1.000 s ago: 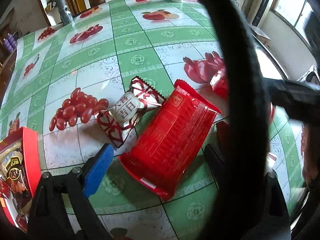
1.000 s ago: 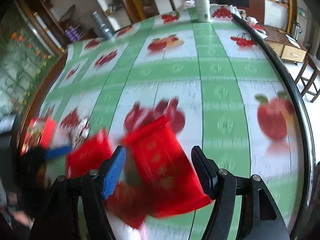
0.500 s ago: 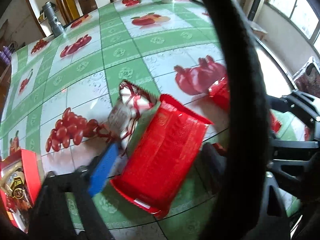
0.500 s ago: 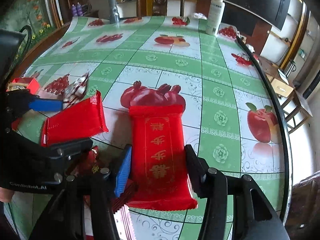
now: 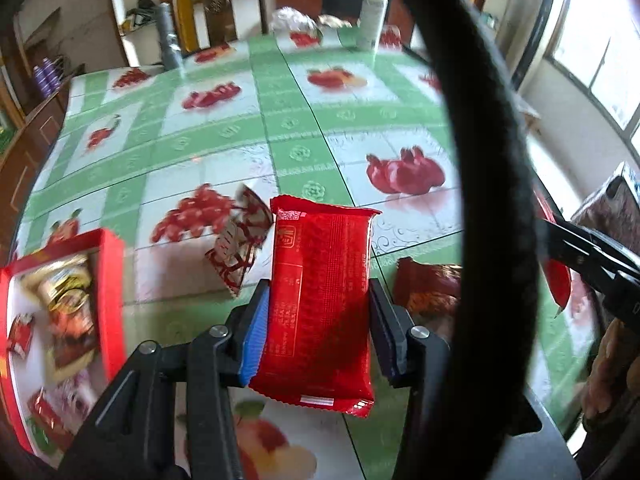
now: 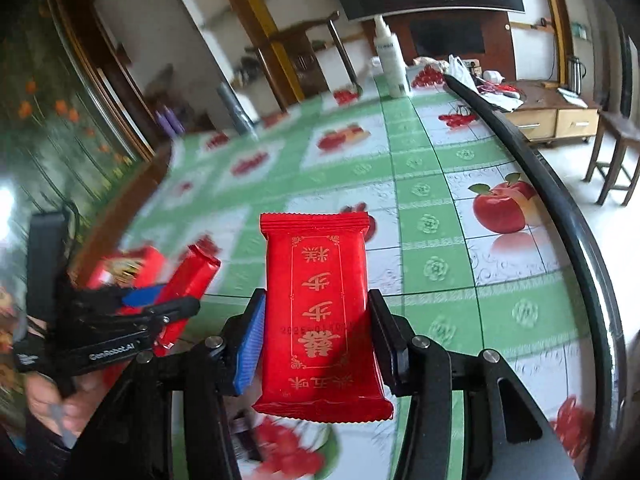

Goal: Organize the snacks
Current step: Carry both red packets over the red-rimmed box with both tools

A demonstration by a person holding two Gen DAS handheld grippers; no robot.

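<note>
I had the left hand-held gripper [image 5: 318, 332] pinching a red snack packet [image 5: 320, 300] by its long sides, the blue pad on one edge and the black pad on the other, and the packet sat lifted off the bench [image 5: 304, 128] with its printed back facing my camera. Taking the red box [image 5: 108, 280] as my landmark, the held packet hung just to the right of it, and a small red-and-white wrapped sweet [image 5: 240, 244] lay on the bench between the box and the packet, beside the grape print. The box already held several wrapped snacks, though blur kept me from telling them apart. Further from the box, past the held packet, a dark red-brown packet [image 5: 428, 284] lay on the bench, partly hidden by a black cable [image 5: 492, 160] crossing the lens. My right hand-held gripper [image 6: 316, 344] was likewise clamped on a second red packet with gold characters [image 6: 320, 308], gripped across its width and raised above the bench. In the right wrist view the box [image 6: 132, 268] showed far off to the left, behind the left tool. A white bottle [image 6: 392, 64] stood at the far end of the bench, well apart from the box.
</note>
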